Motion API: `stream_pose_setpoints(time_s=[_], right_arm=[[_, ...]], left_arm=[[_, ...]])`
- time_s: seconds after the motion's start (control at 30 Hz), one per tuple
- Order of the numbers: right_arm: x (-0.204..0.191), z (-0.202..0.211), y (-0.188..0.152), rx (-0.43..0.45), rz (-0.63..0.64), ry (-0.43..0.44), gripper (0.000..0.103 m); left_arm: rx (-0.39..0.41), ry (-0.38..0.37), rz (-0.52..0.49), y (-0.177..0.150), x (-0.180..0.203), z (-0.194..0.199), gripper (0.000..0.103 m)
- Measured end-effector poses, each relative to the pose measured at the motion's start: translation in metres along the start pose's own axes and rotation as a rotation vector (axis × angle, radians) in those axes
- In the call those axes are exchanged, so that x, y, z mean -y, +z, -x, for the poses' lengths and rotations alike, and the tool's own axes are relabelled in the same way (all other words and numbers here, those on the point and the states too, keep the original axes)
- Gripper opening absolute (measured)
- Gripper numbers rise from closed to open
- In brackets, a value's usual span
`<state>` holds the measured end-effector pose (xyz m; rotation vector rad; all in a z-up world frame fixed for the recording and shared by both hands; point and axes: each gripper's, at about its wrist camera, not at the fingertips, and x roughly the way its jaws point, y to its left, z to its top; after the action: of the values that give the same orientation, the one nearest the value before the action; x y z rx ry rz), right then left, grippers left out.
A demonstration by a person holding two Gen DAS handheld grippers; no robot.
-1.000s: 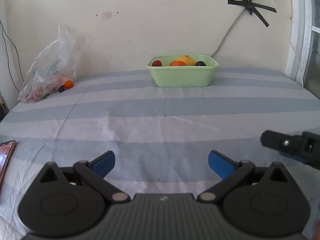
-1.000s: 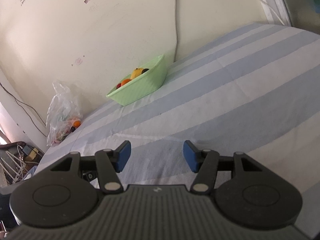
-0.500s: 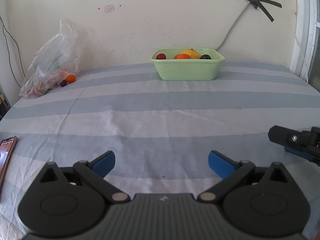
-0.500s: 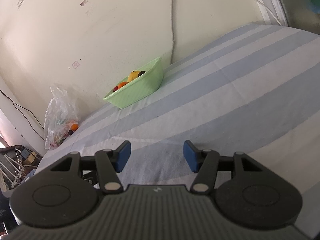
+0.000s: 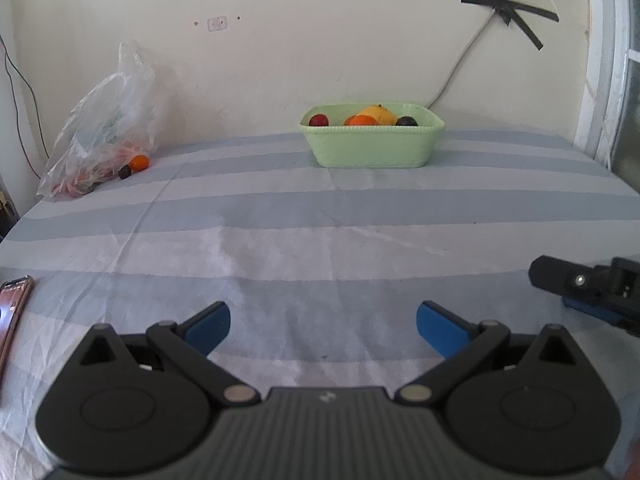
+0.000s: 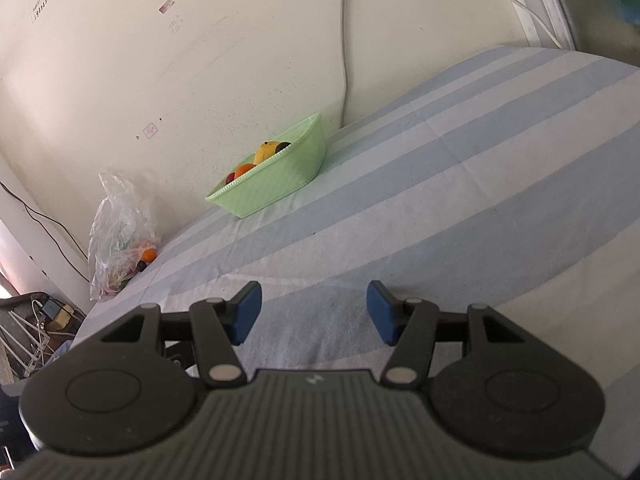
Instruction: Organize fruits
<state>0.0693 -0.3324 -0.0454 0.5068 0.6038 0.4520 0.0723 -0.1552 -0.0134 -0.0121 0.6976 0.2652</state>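
A pale green basket (image 5: 372,148) (image 6: 276,188) stands at the far side of the striped tablecloth, against the wall. It holds a red fruit (image 5: 319,120), an orange (image 5: 361,121), a yellow fruit (image 5: 380,114) and a dark plum (image 5: 407,121). A clear plastic bag (image 5: 100,132) (image 6: 120,236) lies at the far left, with an orange (image 5: 139,162) and a dark fruit (image 5: 125,172) at its mouth. My left gripper (image 5: 323,326) is open and empty, low over the near cloth. My right gripper (image 6: 314,312) is open and empty too; its finger (image 5: 580,284) shows at the right edge of the left wrist view.
A phone (image 5: 14,312) lies at the near left edge of the table. A grey cable (image 6: 344,60) taped to the wall runs down behind the basket. Left of the table, on the floor, lie chargers and white hangers (image 6: 36,332).
Both views shifted slightly between the earlier frames, the basket and bag sitting a little differently in the picture. Both grippers stay open and empty.
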Motion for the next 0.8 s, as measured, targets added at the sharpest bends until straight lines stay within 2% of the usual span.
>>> stream_pose_setpoints(time_s=[0.8], right_arm=[[0.0010,0.0001,-0.0001,0.002,-0.006,0.000,0.061]], left_arm=[[-0.042,0.040,-0.005,-0.0025,-0.0012,-0.0011,0.103]])
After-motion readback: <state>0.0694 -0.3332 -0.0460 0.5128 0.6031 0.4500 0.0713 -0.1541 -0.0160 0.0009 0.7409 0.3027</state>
